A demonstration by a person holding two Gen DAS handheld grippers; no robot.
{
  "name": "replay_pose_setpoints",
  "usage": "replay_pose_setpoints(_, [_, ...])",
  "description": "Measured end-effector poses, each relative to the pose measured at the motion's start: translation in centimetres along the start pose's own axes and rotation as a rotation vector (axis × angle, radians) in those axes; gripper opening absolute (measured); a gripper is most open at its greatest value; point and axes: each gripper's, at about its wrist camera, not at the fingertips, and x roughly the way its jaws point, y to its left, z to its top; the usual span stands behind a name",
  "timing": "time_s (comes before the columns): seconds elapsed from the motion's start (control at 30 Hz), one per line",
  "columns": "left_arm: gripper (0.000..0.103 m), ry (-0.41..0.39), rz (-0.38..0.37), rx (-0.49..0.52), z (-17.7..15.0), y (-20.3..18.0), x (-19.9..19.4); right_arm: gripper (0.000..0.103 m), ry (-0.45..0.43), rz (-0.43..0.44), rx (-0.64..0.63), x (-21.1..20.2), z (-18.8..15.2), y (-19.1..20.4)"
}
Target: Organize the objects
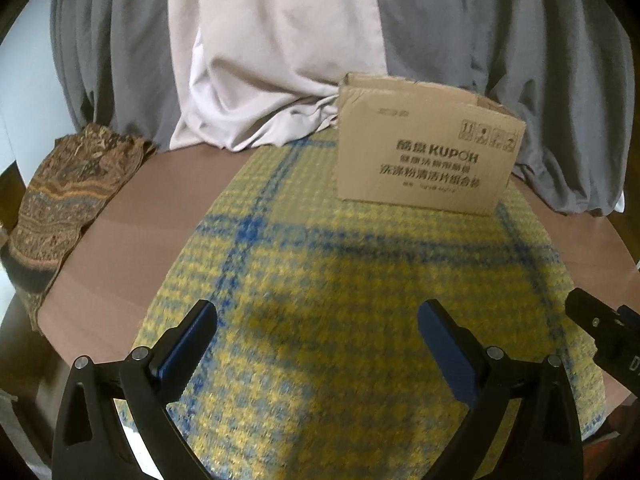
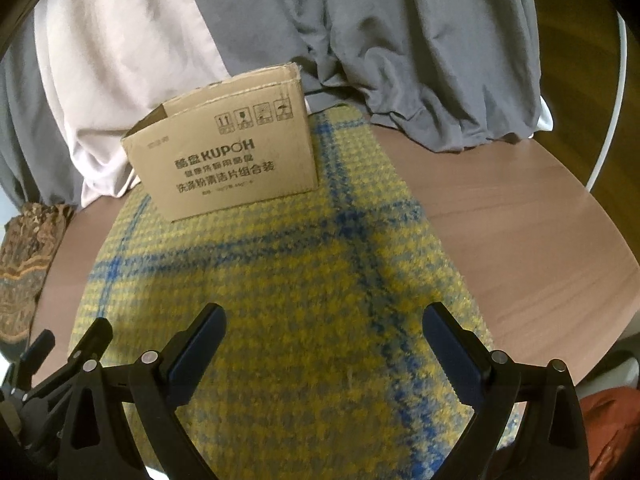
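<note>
A yellow cloth with blue plaid lines [image 1: 360, 280] [image 2: 280, 280] lies spread flat on the brown table. An open cardboard box [image 1: 428, 148] [image 2: 228, 152] printed KUPOH stands upright on the cloth's far end. My left gripper [image 1: 318, 320] hovers open over the near part of the cloth, holding nothing. My right gripper [image 2: 324, 324] is open too, beside it over the same cloth. The right gripper's tip [image 1: 600, 328] shows at the right edge of the left wrist view. In the right wrist view, the left gripper [image 2: 60, 356] shows at lower left.
A patterned brown cloth [image 1: 60, 208] [image 2: 28, 264] drapes over the table's left edge. Grey and pale fabrics [image 1: 280, 60] [image 2: 400, 40] hang behind the box. Bare brown table [image 2: 520, 240] lies right of the cloth. Something orange [image 2: 612, 432] sits at lower right.
</note>
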Motion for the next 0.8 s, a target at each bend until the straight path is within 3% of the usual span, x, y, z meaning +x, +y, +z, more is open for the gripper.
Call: replay_pose_setpoints(0.8, [0.102, 0.041, 0.007, 0.007, -1.01, 0.28, 0.28, 0.099, 0.021, 0.020, -0.005, 0.14, -0.97, 0.20])
